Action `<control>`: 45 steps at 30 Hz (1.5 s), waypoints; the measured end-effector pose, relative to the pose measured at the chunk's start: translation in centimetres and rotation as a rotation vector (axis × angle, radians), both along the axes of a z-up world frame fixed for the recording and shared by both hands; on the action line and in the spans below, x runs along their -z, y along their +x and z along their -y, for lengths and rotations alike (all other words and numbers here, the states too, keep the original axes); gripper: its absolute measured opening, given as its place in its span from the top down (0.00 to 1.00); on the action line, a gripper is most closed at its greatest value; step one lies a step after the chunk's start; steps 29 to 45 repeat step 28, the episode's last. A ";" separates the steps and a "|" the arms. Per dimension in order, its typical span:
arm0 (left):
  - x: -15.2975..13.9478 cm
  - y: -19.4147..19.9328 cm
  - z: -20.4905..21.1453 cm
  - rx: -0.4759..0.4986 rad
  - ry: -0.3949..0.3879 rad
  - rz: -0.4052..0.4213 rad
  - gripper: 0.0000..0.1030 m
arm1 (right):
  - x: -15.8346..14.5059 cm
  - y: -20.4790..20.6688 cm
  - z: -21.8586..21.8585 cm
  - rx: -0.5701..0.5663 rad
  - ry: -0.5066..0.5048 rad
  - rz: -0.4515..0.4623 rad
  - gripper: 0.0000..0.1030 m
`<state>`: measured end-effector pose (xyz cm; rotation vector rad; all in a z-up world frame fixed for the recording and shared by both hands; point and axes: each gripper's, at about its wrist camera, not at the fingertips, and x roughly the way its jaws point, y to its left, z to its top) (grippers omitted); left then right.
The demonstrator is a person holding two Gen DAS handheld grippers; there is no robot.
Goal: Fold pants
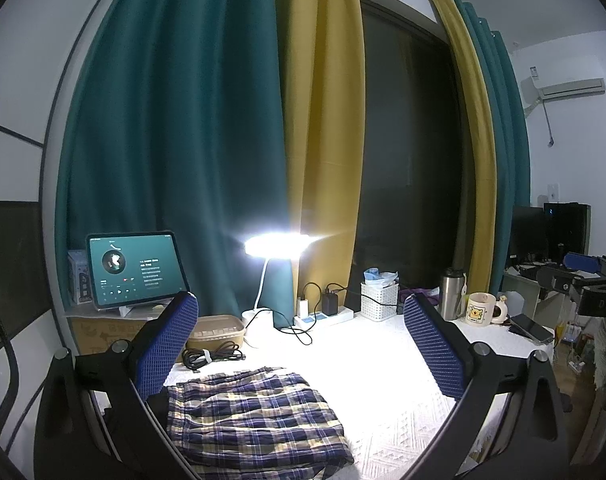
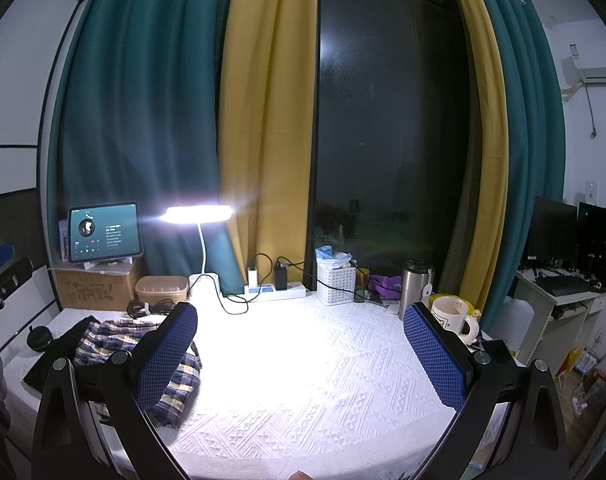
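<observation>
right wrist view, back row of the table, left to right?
tablet → tan lidded box → power strip → white basket → steel flask → cream mug

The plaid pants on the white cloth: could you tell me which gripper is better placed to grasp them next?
Probably the left. The left gripper is open with the plaid pants directly between its fingers; the right gripper faces bare tablecloth, pants off to its left.

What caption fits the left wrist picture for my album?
Open left gripper hovering over folded plaid pants on a white tablecloth, desk lamp glowing behind.
</observation>
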<state>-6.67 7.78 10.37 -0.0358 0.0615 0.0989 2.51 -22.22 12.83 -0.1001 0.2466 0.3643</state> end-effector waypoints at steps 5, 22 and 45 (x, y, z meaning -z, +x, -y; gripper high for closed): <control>0.0 0.0 0.1 0.006 0.007 -0.003 0.01 | 0.1 -0.1 0.0 0.001 0.001 0.000 0.00; 0.1 0.2 -0.5 0.021 0.011 -0.008 0.01 | 0.3 -0.4 -0.1 0.001 -0.002 -0.003 0.00; 0.2 0.2 -0.7 0.029 0.021 0.002 0.01 | 0.3 -0.4 -0.2 0.002 -0.002 -0.004 0.00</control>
